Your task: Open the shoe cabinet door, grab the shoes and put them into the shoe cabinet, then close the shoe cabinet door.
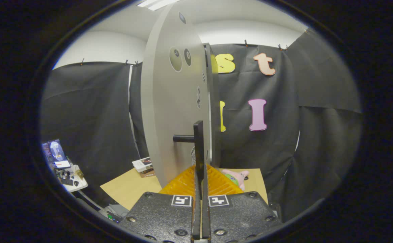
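One cabinet door (pixel 171 111), pale grey and seen nearly edge-on, stands at the centre of the frame, swung out toward the camera. A dark bar handle (pixel 199 148) runs upright along its near edge, held off the panel by a short peg that juts left. The gripper (pixel 201 175) has its two fingers drawn close together around that bar, and they appear clamped on it, though the contact itself is partly hidden by the bar. Judged from its flat, thick panel, the door looks stiff and fairly light, likely to swing freely on its hinges; the handle seems the only sound place to grip, and its smooth surface could slip if the pull goes off line. Behind the door, a narrow strip of the cabinet body (pixel 214 101) shows just right of the panel. Below centre, a tan table (pixel 128 189) carries a pink soft toy (pixel 238 176) to the right of the fingers and a small stack of books (pixel 143 166) to the left. At lower left, a white side table (pixel 78 185) holds small gadgets. No shoes can be made out.
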The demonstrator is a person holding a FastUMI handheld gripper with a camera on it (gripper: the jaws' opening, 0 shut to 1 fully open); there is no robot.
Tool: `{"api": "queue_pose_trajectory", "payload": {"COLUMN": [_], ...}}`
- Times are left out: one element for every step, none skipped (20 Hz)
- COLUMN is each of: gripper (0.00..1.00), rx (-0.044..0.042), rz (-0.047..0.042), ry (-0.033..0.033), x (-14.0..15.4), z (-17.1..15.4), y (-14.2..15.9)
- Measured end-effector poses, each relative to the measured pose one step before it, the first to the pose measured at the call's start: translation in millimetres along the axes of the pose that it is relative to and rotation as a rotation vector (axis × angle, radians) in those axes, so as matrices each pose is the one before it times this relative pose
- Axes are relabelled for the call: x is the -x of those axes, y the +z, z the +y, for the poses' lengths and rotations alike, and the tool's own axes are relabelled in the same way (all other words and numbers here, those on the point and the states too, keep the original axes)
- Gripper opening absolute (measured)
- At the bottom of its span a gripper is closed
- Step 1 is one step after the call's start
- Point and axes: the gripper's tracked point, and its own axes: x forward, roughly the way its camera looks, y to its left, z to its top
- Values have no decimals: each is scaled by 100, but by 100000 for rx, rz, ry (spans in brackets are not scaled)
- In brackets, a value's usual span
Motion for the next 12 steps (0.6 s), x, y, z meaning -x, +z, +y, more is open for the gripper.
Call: {"api": "queue_pose_trajectory", "payload": {"gripper": [5, 5, 8, 10, 15, 20, 32, 40, 55, 62, 71, 79], "rx": [-954, -54, 185, 36, -388, -201, -207, -1056, -1653, -1307, -704, -350], "rz": [58, 347, -125, -620, -401, -534, -492, -1295, -1266, -511, 134, -229], "ry": [594, 326, -742, -1364, -2127, -3503, -3273, -2994, -2716, -2760, -3215, -2849], "x": [177, 170, 345, 493, 462, 500, 638, 646, 800, 703, 994, 1555], "z": [185, 53, -205, -415, -362, -565, -507, -239, 90, 163, 339, 613], "y": [16, -113, 16, 217, 19, 54, 118, 148, 126, -103, -682, -517]}}
